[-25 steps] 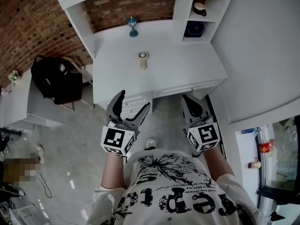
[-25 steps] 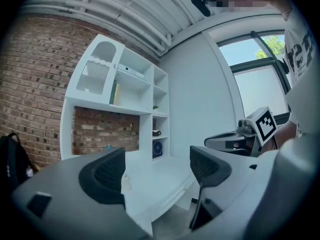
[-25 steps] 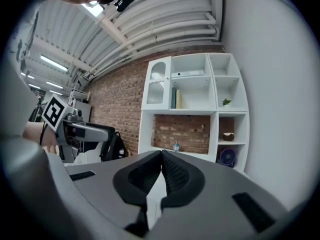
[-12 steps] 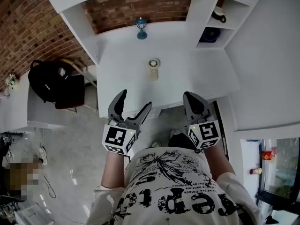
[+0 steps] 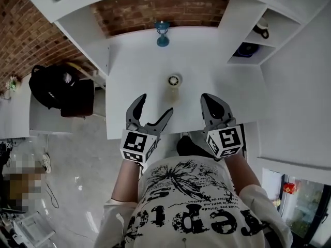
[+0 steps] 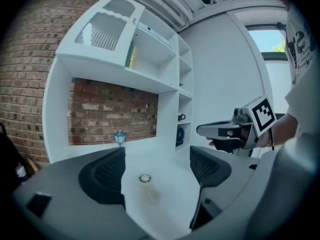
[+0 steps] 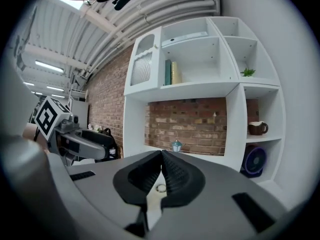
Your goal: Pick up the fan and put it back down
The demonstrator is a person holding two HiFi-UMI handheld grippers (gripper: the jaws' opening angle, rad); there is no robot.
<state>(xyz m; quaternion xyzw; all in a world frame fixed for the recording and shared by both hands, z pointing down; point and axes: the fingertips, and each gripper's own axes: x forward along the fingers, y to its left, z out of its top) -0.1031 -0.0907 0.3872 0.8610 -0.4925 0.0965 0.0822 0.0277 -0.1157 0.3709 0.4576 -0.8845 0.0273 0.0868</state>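
Observation:
A small cream fan (image 5: 173,81) with a round head stands on the white desk (image 5: 134,71), near its middle. It also shows in the left gripper view as the fan (image 6: 145,179) and, small, under the shut jaws in the right gripper view as the fan (image 7: 160,188). My left gripper (image 5: 155,105) hangs over the desk's front edge, open and empty, just short and left of the fan. My right gripper (image 5: 208,98) is shut on nothing, to the fan's right. Neither touches it.
A blue lantern ornament (image 5: 163,27) stands at the desk's back by the brick wall. Shelf cubbies on the right hold a dark blue round thing (image 5: 247,49) and a mug (image 5: 262,29). A black backpack (image 5: 59,89) sits on a chair left of the desk.
The person has stepped up to the desk. Both grippers have moved forward from over the floor to over the desk's front edge, closer to the fan. Jaw states are unchanged.

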